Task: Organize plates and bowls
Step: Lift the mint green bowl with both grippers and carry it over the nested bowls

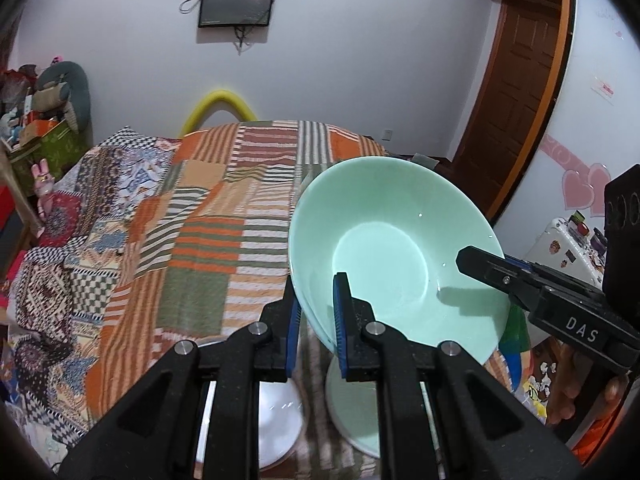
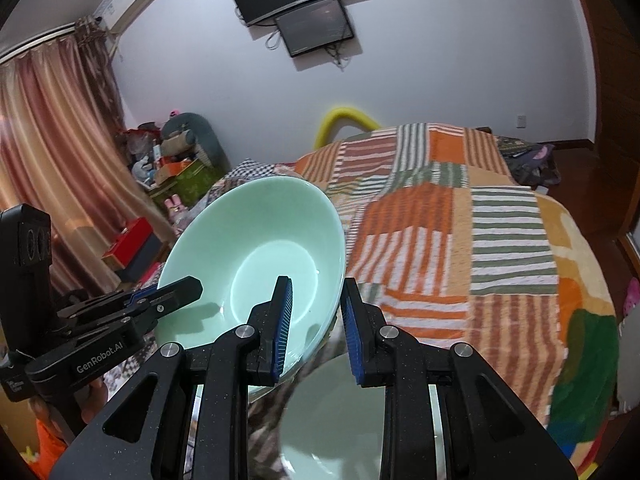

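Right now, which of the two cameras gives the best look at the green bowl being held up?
The left wrist view: the green bowl shows nearly whole there, with both grippers on its rim. The right wrist view shows the same bowl, but that camera's own gripper covers more of its near edge.

One green bowl (image 1: 400,240), one green plate (image 1: 356,412), one white plate (image 1: 276,420)

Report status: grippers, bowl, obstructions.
Left hand-held gripper and right hand-held gripper both shut on green bowl rim. Bowl tilted, lifted above bed. More dishes below.
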Action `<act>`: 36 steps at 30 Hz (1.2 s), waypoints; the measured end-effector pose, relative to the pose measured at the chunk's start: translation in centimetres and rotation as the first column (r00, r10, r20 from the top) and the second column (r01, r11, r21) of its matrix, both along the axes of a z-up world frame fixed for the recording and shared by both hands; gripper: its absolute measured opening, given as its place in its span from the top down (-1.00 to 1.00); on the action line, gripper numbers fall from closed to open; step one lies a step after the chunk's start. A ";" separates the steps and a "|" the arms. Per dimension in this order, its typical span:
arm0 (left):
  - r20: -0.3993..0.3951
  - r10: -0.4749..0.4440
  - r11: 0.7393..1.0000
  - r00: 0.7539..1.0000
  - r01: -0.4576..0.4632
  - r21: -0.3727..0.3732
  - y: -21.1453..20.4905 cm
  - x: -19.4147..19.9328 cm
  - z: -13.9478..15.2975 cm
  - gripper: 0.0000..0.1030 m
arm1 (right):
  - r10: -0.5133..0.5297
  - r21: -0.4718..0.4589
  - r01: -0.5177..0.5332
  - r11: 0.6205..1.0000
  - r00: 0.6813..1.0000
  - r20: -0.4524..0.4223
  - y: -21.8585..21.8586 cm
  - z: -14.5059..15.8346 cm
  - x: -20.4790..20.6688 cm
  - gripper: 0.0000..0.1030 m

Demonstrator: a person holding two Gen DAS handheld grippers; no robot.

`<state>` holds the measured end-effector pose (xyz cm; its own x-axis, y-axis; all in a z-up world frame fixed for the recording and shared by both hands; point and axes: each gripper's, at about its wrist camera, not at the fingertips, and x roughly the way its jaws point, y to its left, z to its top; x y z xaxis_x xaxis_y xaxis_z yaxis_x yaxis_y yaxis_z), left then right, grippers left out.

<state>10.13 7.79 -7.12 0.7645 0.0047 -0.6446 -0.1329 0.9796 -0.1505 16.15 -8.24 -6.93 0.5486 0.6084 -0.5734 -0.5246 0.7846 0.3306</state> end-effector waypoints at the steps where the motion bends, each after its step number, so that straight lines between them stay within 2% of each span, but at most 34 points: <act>1: 0.000 0.007 1.000 1.000 -0.007 -0.002 0.4 -0.4 0.0 0.74 | 0.011 -0.001 -0.011 1.000 1.000 0.002 0.4 -0.1 -0.3 0.56; 17: -0.033 0.116 0.993 0.993 -0.116 -0.023 5.3 -5.7 -1.9 0.74 | 0.143 -0.020 -0.143 0.990 0.990 -0.004 6.1 -1.6 -3.2 0.56; 30: -0.110 0.171 0.983 0.979 -0.178 -0.052 7.8 -7.5 -5.6 0.74 | 0.190 -0.067 -0.194 0.979 0.980 -0.063 9.4 -4.0 -4.9 0.56; 36: -0.154 0.198 0.972 0.968 -0.215 -0.097 8.8 -7.6 -8.0 0.74 | 0.206 -0.104 -0.217 0.971 0.973 -0.108 10.3 -5.8 -5.4 0.56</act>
<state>2.54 16.57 -15.10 0.6546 0.0741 -0.7523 -0.3587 0.9065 -0.2228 10.78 2.11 -12.69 0.3539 0.6324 -0.6891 -0.6528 0.6947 0.3021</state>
